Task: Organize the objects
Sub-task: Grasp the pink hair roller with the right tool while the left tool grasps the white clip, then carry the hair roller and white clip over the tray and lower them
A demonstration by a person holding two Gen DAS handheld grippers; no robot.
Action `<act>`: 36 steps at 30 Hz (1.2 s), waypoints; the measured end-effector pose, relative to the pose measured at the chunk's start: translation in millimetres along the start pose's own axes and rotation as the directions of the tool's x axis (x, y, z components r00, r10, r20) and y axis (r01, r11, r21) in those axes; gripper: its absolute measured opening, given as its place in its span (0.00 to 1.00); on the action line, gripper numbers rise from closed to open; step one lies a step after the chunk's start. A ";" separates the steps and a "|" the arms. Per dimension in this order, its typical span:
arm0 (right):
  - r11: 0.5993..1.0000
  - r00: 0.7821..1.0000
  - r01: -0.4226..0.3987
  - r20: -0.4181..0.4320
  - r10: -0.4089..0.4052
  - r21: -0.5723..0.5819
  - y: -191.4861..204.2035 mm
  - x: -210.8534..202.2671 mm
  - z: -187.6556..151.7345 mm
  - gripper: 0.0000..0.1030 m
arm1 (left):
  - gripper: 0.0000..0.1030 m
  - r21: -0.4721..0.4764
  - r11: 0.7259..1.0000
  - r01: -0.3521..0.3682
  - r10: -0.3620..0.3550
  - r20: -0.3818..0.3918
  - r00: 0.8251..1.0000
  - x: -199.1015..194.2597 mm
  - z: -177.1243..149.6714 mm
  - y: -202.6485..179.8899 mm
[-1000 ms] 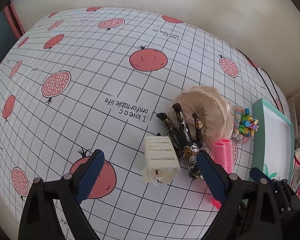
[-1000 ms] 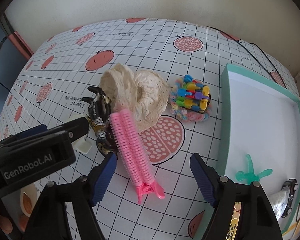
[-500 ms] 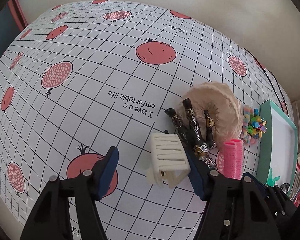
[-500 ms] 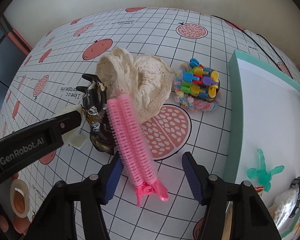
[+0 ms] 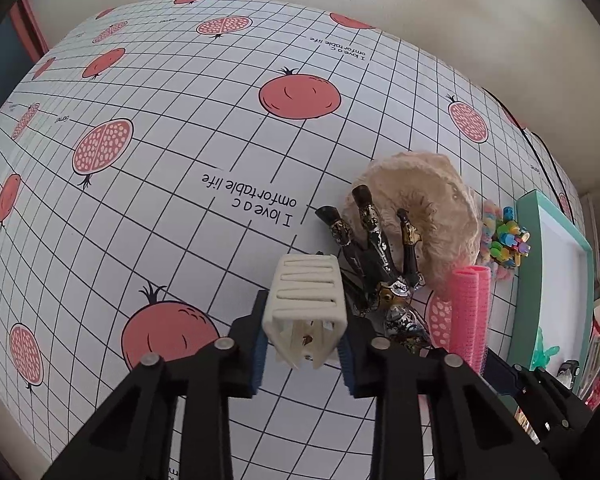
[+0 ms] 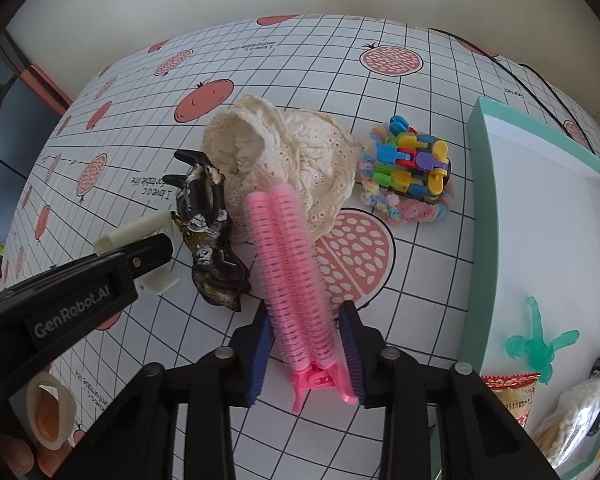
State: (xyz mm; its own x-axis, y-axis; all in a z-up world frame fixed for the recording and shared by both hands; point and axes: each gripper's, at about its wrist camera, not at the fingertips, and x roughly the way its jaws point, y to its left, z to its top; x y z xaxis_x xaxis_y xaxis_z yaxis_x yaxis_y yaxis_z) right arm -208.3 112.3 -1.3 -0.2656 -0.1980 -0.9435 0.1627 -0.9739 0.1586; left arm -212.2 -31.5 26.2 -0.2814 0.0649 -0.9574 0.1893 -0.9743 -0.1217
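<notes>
Two grippers work at once over the pomegranate-print tablecloth; largest of the things on it is the teal tray, off to the right of the right gripper, already holding a green clip and some packets; next in size, the cream lace scrunchie lies straight ahead of both tools, with a black-and-gold claw clip touching its left edge and a pile of small coloured clips on a pastel band to its right.

The pink roller clip lies with its long axis running straight away from the right gripper, pinch-handles nearest the tool, far end resting on the scrunchie; the blue pads flank its near end, the right one at the pink handle, the left one close alongside, so I judge the jaws nearly closed on it, though firm contact on both sides cannot be told.

The cream claw clip sits between the fingers of the left gripper, its ribbed back pointing away from the tool; both pads seem to press its sides, so it looks grasped.

The tray lies nearer the right tool, so its carry looks shorter; the left has to cross over the pile.
</notes>
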 end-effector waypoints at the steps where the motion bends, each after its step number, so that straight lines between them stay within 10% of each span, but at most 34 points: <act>1: 1.000 1.000 0.000 0.000 0.000 -0.001 -0.1 -0.2 0.1 0.33 | 0.28 0.000 1.000 0.000 0.000 0.000 1.000 0.0 0.0 0.0; 36: 0.995 0.987 -0.093 0.132 0.087 0.033 -20.2 -58.2 9.7 0.28 | 0.28 0.021 0.999 0.038 -0.041 0.162 0.986 -55.5 8.1 -25.5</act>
State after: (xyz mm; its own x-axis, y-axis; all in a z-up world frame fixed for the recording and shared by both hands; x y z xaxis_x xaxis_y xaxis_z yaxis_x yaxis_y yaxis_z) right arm -205.3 142.4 53.2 -0.3738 -0.2954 -0.8792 0.1551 -0.9545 0.2548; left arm -209.0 -12.0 84.5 -0.4372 0.0691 -0.8967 0.1585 -0.9755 -0.1525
